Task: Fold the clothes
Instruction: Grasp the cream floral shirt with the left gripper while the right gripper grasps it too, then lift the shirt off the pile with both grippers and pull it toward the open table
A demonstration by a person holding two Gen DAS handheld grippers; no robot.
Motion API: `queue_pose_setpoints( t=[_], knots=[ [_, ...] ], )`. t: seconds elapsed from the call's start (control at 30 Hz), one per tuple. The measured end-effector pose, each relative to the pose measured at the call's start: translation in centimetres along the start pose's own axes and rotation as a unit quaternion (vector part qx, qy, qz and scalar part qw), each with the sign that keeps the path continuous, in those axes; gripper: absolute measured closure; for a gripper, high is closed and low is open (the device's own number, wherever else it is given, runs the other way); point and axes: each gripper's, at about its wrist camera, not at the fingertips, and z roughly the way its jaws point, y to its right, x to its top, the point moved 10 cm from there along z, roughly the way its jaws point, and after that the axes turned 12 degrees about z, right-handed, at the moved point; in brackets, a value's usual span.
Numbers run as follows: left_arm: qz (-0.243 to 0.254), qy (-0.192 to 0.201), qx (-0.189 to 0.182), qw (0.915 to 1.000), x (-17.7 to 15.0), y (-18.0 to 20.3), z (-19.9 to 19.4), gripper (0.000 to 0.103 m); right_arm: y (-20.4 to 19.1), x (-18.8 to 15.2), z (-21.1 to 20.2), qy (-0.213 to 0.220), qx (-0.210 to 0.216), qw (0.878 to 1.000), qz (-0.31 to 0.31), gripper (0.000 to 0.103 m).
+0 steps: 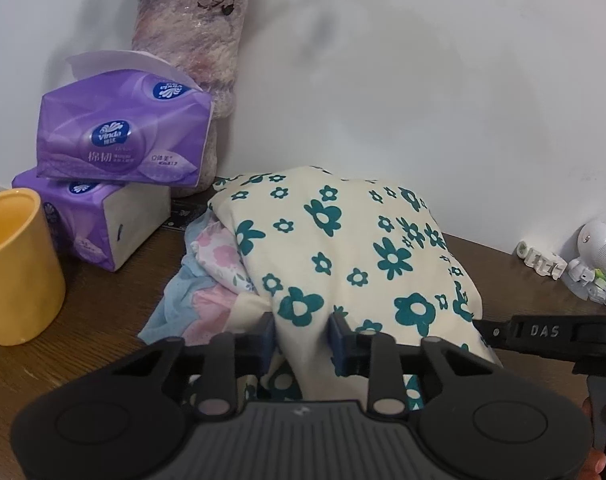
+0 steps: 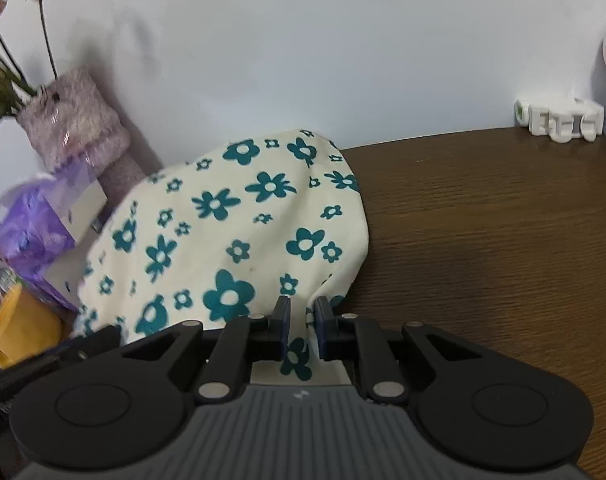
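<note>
1. Brown wooden table [image 2: 483,220] meets a white wall [image 1: 383,80]; tissue packs [image 1: 119,136], a yellow cup [image 1: 15,264] and a vase [image 1: 191,36] stand left.
2. Cream cloth [image 1: 343,248] with teal flowers lies heaped mid-table, over a pink and blue cloth [image 1: 199,288].
3. Left gripper [image 1: 301,334] has its fingers clamped on a fold of the cream cloth.
4. Right gripper [image 2: 303,320] pinches the cloth's near edge likewise.

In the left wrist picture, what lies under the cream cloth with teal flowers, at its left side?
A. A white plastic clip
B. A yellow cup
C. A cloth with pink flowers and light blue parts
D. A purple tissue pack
C: a cloth with pink flowers and light blue parts sticks out from beneath the left edge of the cream cloth on the table.
</note>
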Motion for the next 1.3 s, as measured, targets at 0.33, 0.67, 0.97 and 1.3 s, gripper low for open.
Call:
queue_pose_setpoints(
  t=[0.33,0.67,0.97,1.3],
  knots=[
    [0.001,0.03,-0.04,0.9988,1.7,-0.3,-2.4,0.095,-0.4,1.6,-3.5,0.042,0.041,0.997,0.039,0.102],
    [0.013,0.085,-0.066,0.9941,5.3,1.0,-8.0,0.096,-3.4,4.4,-10.8,0.095,0.069,0.993,0.02,0.102],
    [0.06,0.16,-0.07,0.9828,9.5,3.8,-19.3,0.096,-6.0,6.2,-23.6,0.177,0.116,0.977,0.002,0.102],
    [0.106,0.207,-0.113,0.9658,9.1,8.4,-31.7,0.096,-8.2,3.0,-39.6,0.254,0.13,0.957,-0.05,0.102]
  ],
)
